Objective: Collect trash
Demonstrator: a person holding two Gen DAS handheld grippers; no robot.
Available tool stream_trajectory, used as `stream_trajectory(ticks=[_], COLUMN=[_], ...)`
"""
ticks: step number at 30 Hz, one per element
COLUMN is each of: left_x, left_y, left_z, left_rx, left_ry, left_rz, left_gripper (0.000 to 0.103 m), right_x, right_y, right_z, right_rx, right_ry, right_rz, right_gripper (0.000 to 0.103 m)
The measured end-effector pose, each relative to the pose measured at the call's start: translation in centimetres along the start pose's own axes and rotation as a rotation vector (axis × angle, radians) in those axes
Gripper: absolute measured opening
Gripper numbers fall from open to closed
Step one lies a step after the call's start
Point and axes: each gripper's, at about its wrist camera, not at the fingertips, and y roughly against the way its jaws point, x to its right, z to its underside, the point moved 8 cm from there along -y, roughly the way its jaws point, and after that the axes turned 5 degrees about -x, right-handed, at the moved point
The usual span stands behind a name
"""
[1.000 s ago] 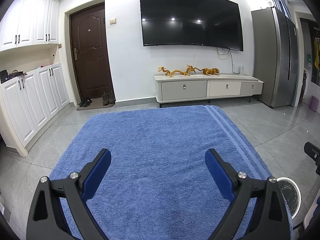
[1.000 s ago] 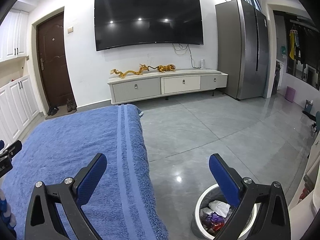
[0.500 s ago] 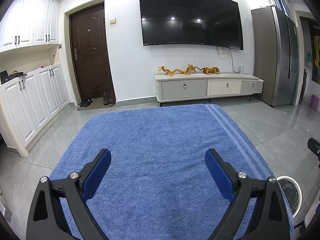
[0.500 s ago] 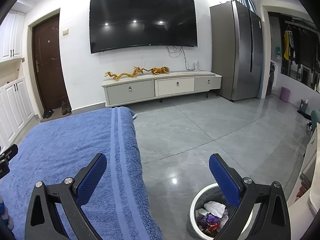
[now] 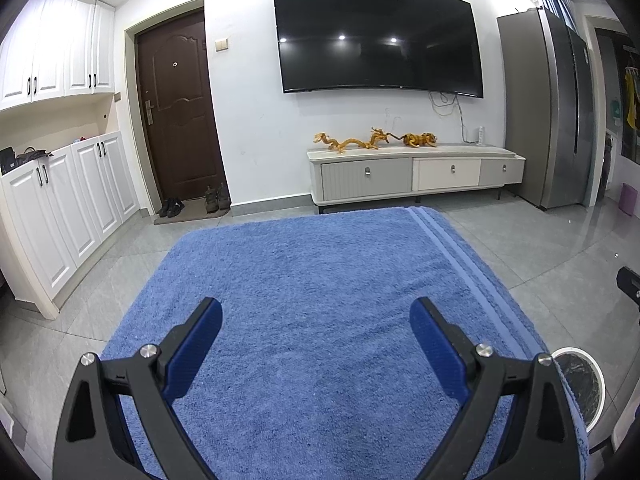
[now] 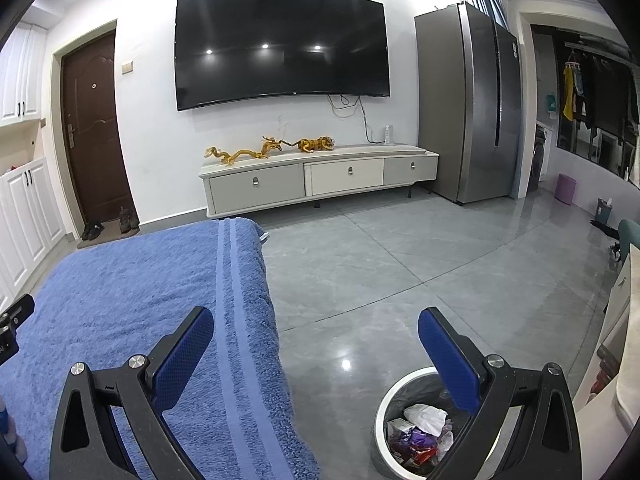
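The trash bin (image 6: 416, 424), already holding wrappers, stands on the floor just right of the blue towel (image 6: 140, 320) and below the right claw (image 6: 316, 356), nearer than the left claw (image 5: 316, 344); both claws gape apart, empty.

**A home living room**

A large dark television (image 5: 378, 38) hangs on the white wall above a low media console (image 5: 416, 174) with golden figurines (image 5: 374, 140). Shoes (image 5: 194, 204) sit by a brown entry door (image 5: 178, 108), white cabinets (image 5: 68, 200) line one side, and a steel refrigerator (image 6: 468, 104) stands nearby.
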Motion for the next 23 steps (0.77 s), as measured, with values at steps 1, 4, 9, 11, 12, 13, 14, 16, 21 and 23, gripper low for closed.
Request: stream_trajectory(ticks=[1,4,9,11,12,13,14,16,21,23], left_x=[-0.01,0.02,0.04,0.03,0.04,0.03,-0.03,-0.05,-0.08,-0.07], left_y=[0.03,0.07,0.08,0.17,0.18,0.2,0.25,0.28,0.48,0.5], left_z=[-0.02,0.01,0.0,0.05,0.1,0.16,0.22,0.17,0.26,0.28], left_rx=[0.0,0.0,-0.001,-0.002,-0.003,-0.004,-0.004,-0.001,0.002,0.001], left_ry=[0.0,-0.001,-0.003,-0.004,-0.004,-0.003,-0.001,-0.002,-0.003,-0.001], left_rz=[-0.001,0.001,0.0,0.002,0.002,0.004,0.004,0.003,0.001,0.0], left_gripper=[0.095,0.095,0.095,0.095,0.095,0.095,0.095,0.095,0.095,0.095], right_x=[0.05,0.09,0.08,0.06,0.04,0.01,0.0,-0.01,0.02,0.02], right_y=[0.06,0.12,0.22,0.23,0.22,0.23,0.23,0.26,0.33,0.33], right_z=[-0.02,0.04,0.04,0.06,0.09,0.17,0.19,0.19,0.16,0.14], right_rx=[0.0,-0.001,0.0,0.0,-0.001,-0.001,-0.001,-0.003,-0.001,0.0], right_ry=[-0.002,-0.007,-0.006,-0.006,-0.005,-0.003,-0.002,-0.002,-0.003,-0.001], right_rz=[0.001,0.003,0.005,0.004,0.004,0.004,0.005,0.004,0.005,0.006], right_gripper=[0.103,0.103,0.103,0.103,0.103,0.103,0.103,0.103,0.103,0.103])
